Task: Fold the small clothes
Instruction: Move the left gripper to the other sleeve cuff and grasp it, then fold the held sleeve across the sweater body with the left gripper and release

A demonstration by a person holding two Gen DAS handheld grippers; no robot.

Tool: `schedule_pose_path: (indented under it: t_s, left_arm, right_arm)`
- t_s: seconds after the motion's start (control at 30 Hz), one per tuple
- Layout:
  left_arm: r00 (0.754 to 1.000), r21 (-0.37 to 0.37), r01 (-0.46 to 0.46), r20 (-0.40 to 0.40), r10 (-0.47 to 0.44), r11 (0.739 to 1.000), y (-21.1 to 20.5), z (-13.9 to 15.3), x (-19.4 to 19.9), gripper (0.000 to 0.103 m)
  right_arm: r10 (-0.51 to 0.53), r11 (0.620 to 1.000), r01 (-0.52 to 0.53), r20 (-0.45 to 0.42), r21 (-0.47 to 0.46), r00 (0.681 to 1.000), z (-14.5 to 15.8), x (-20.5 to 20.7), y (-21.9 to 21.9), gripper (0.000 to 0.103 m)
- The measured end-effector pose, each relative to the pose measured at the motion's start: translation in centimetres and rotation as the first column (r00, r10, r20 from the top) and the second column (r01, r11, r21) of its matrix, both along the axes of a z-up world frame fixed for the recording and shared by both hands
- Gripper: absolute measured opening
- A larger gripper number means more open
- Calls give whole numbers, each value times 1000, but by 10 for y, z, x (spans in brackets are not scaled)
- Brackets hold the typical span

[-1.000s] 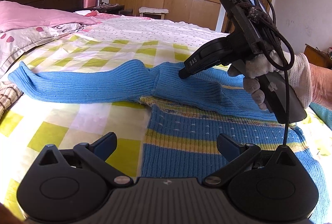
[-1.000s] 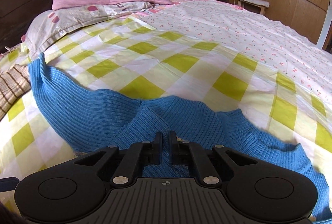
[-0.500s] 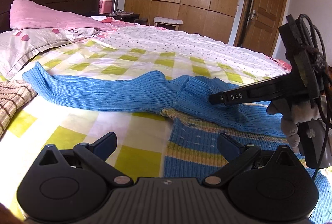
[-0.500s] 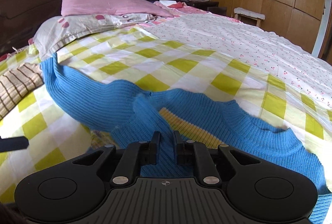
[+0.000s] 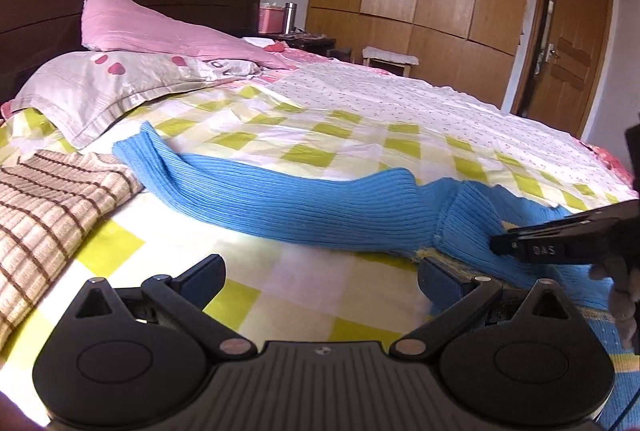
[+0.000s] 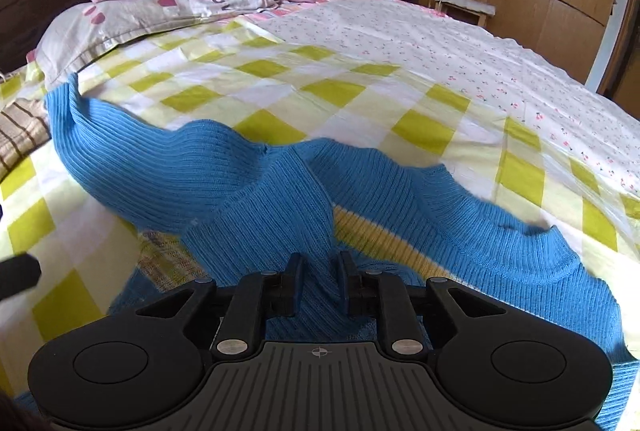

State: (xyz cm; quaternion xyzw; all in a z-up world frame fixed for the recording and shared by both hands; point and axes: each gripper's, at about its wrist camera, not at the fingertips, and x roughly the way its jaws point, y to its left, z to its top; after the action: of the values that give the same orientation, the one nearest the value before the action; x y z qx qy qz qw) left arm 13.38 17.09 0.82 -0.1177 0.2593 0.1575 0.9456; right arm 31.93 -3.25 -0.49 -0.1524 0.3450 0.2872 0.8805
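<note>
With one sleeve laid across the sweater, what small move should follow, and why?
Probably send the open left gripper to the other blue sleeve, which lies stretched out over the checked sheet. The right gripper has just been opening, fabric loose between its jaws.

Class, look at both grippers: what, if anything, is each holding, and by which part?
Nothing is held. The left gripper is open and empty; the right gripper has just been opening, its pads off the blue sweater sleeve fold.

Black gripper, silver screws, ribbed housing
</note>
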Motion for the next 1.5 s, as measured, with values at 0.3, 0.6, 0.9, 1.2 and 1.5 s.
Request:
schedule_pose_path:
  t_s: [0.3,0.6,0.9,1.2,1.5]
  left_arm:
    - [978,45,-207,-13,208,977,74,-4,15,103]
    - [932,-108,-359,-101,349,927,139,-35,44,74]
    - [915,-149,-404,-83,395,903,146,-39,65,71]
    - [925,-199,-379,-53,376,904,147,-28,62,15]
    - [987,-218,-111,87,133,969,90,22,62,14]
  right_arm:
    - [7,985,-15,45,171,999,27,-43,-27,19]
    - [66,968,-62,-8,243,998,21,-63,-21,19]
    - [67,959,-51,-48,278,997,15,-65,-21,19]
    - [43,944,-17,-71,331,997,22,-70,-36,19]
    - [-6,925,36,-80,379,997,31,-75,-57,20]
